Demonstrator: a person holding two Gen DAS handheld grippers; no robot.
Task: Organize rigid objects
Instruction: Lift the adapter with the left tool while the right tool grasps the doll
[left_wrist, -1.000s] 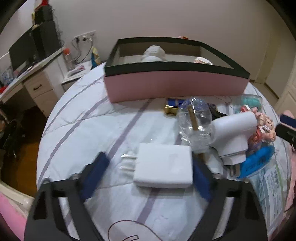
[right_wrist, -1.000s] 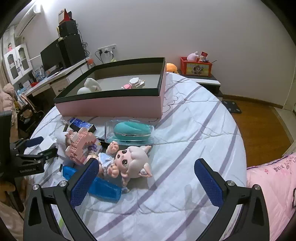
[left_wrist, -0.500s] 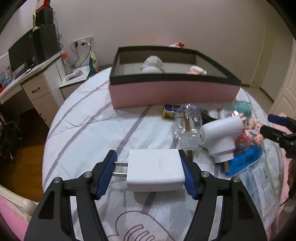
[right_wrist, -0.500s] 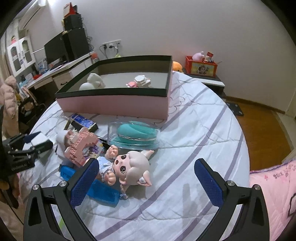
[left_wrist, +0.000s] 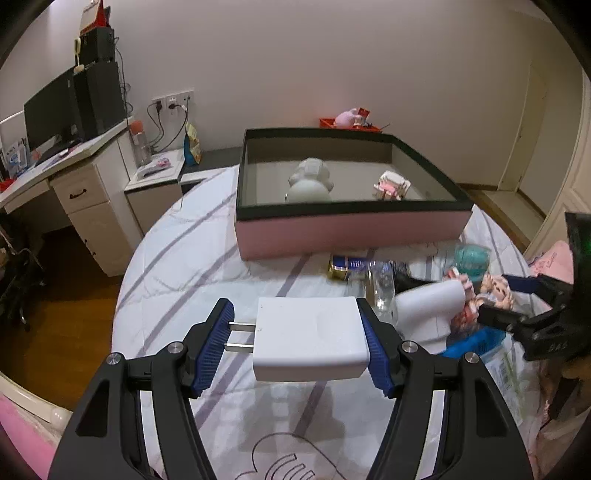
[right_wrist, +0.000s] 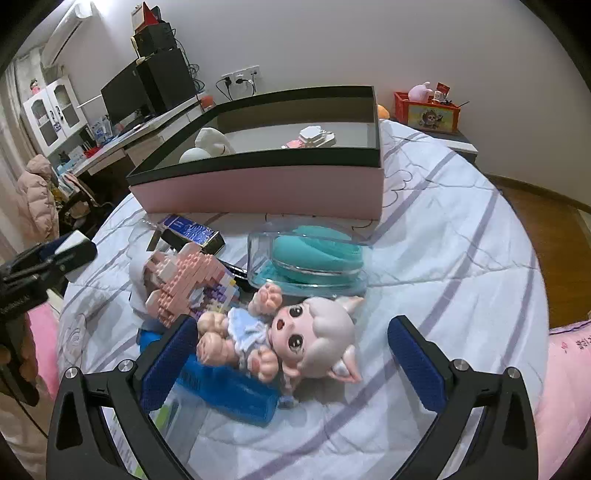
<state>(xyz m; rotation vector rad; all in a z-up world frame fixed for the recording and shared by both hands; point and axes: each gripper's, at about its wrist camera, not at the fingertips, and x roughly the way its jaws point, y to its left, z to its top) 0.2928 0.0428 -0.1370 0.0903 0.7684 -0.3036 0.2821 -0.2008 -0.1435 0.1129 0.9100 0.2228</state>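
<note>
The left gripper (left_wrist: 295, 349) is closed on a white charger (left_wrist: 310, 339), one blue pad against its prongs and the other against its far end, holding it clear of the striped bedspread (left_wrist: 192, 266) in front of the pink box (left_wrist: 351, 230). The right gripper (right_wrist: 291, 363) stands wide open and empty around a doll (right_wrist: 295, 338) lying on the bedspread, its pads not touching it
</note>
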